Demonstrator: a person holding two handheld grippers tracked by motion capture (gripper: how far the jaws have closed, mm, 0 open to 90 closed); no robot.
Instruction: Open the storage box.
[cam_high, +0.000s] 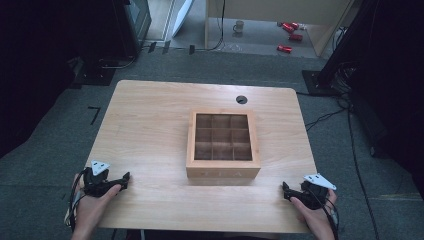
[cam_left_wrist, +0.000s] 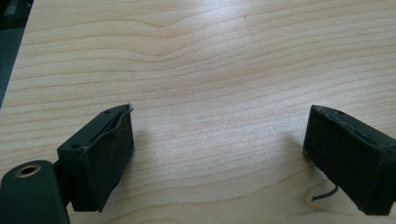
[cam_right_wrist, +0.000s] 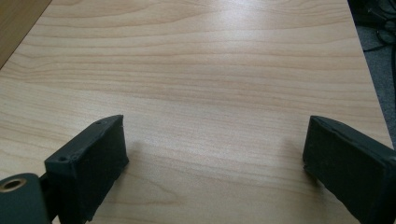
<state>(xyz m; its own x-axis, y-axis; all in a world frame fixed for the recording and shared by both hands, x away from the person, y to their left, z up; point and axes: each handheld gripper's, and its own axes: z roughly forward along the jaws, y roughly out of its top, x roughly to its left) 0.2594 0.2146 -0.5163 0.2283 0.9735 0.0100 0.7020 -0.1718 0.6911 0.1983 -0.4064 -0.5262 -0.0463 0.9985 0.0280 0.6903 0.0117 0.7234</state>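
High view: a light wooden counter (cam_high: 150, 125) is standing on grey carpet. A wooden box (cam_high: 223, 145) with a three-by-three grid of compartments is sitting right of the counter's centre; the compartments are looking dark and their contents cannot be told. A round cable hole (cam_high: 241, 99) is lying just beyond the box toward the far edge. The left hand-held gripper (cam_high: 125, 179) is resting at the near left corner, held in the person's left hand (cam_high: 92, 205), well apart from the box. The right hand-held gripper (cam_high: 286, 190) is resting at the near right corner in the right hand (cam_high: 315, 217), also apart from the box. On the floor beyond, a mug (cam_high: 239, 26) and red cans (cam_high: 290, 35) are lying.

Left gripper view: the left hand-held gripper (cam_left_wrist: 217, 154) is standing released, jaws wide apart, bare wood grain between them, nothing grasped.

Right gripper view: the right hand-held gripper (cam_right_wrist: 215, 158) is likewise standing released, jaws spread over bare counter, with the counter's edge and carpet at the right.
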